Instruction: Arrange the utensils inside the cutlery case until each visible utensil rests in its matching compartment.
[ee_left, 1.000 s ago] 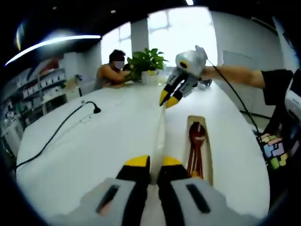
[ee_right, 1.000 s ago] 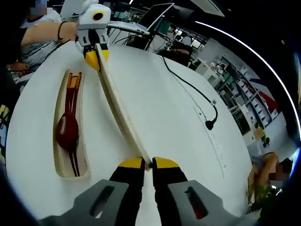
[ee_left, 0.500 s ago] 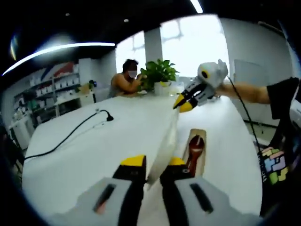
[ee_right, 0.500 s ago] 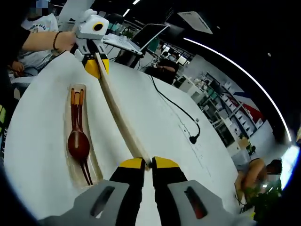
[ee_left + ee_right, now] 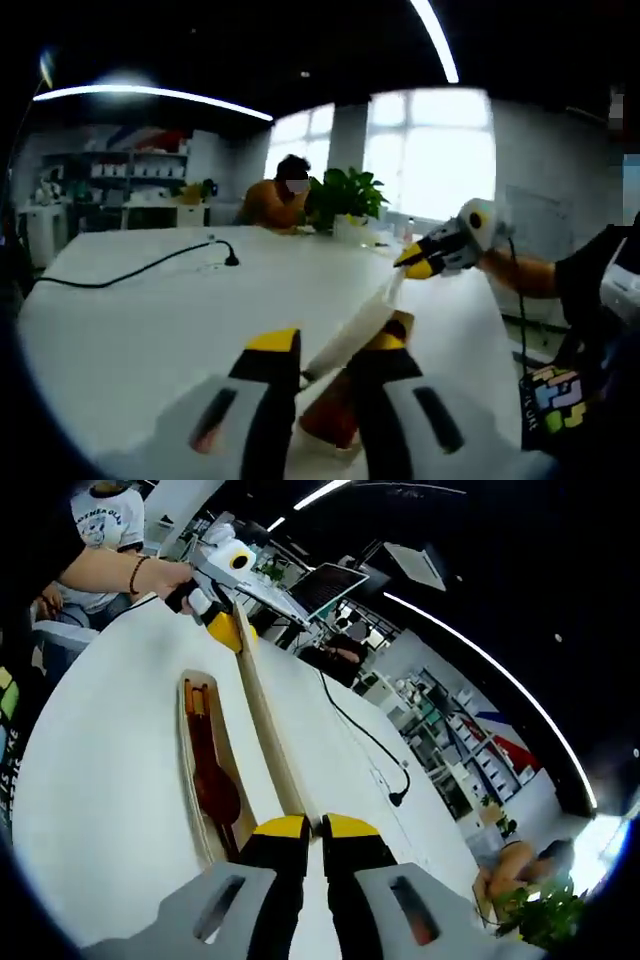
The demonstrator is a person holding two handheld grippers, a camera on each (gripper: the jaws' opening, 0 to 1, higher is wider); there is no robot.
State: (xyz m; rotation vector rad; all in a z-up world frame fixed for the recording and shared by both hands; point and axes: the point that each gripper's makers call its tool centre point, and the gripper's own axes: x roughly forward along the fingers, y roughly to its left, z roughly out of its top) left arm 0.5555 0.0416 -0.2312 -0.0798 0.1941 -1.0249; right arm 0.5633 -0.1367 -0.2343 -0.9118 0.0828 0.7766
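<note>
Right gripper view looks down the length of a long pale lid (image 5: 268, 742), a thin cream strip held off the white table (image 5: 100, 810) at both ends: the right gripper (image 5: 308, 827) has its jaws clenched on the near end, and the left gripper (image 5: 228, 632) pinches the far end. Just beside the lid, lying on the table near its edge on the person's side, is the open cutlery case (image 5: 203, 770), with a dark red spoon (image 5: 215, 785) and a pair of chopsticks (image 5: 195, 702) lying in it. I judge the lid light, stiff and rather smooth, so a hold at the two short ends suits it, kept level so it does not twist or slip. In the left gripper view the left gripper (image 5: 323, 352) grips the lid (image 5: 352, 330) and the right gripper (image 5: 417, 266) holds its far end, but this view is blurred. The case (image 5: 335, 425) there is largely hidden behind the jaws, and I cannot tell whether it has dividers or whether each utensil sits in its own slot.
</note>
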